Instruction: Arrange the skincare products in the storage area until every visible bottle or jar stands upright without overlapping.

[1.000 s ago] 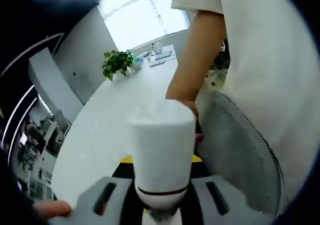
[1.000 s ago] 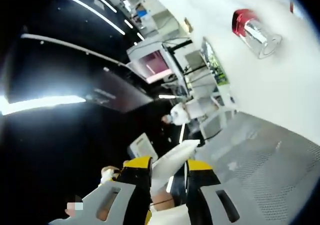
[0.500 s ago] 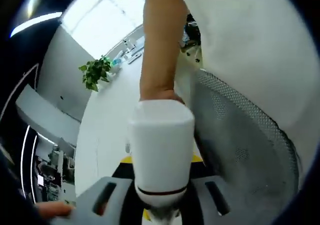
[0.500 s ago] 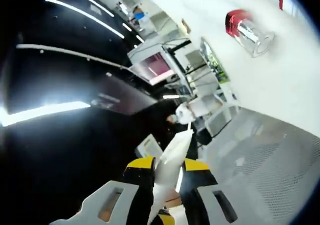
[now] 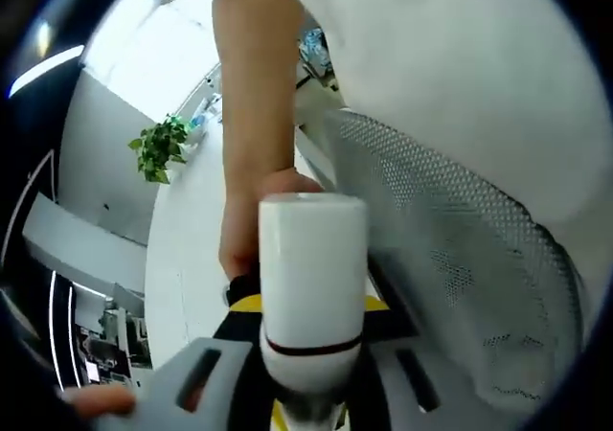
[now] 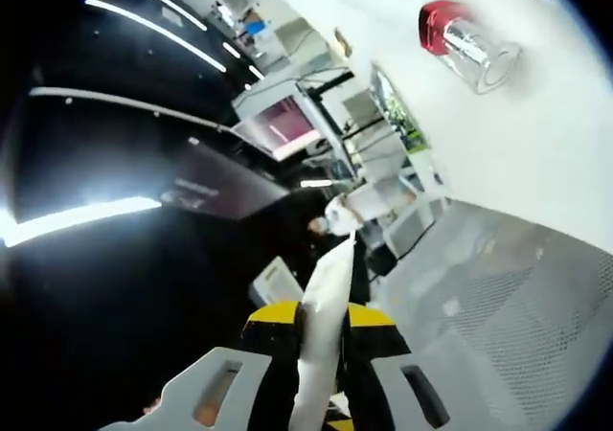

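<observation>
Behind the left tongs (image 5: 308,393) we see a long white worktop (image 5: 187,259) with a potted plant (image 5: 158,147) far off, a mesh chair (image 5: 450,249) and a person's arm (image 5: 251,153). These tongs pinch a white bottle (image 5: 312,292), its long axis running away from the camera, flat end foremost. We judge it could strike the arm just beyond.

From the right gripper, dim office background; the right tongs (image 6: 321,354) press on a thin white tube (image 6: 324,326) (crimped tip pointing outward). It looks slim enough to slip. A red-capped clear jar (image 6: 469,43) lies tipped on the worktop.
</observation>
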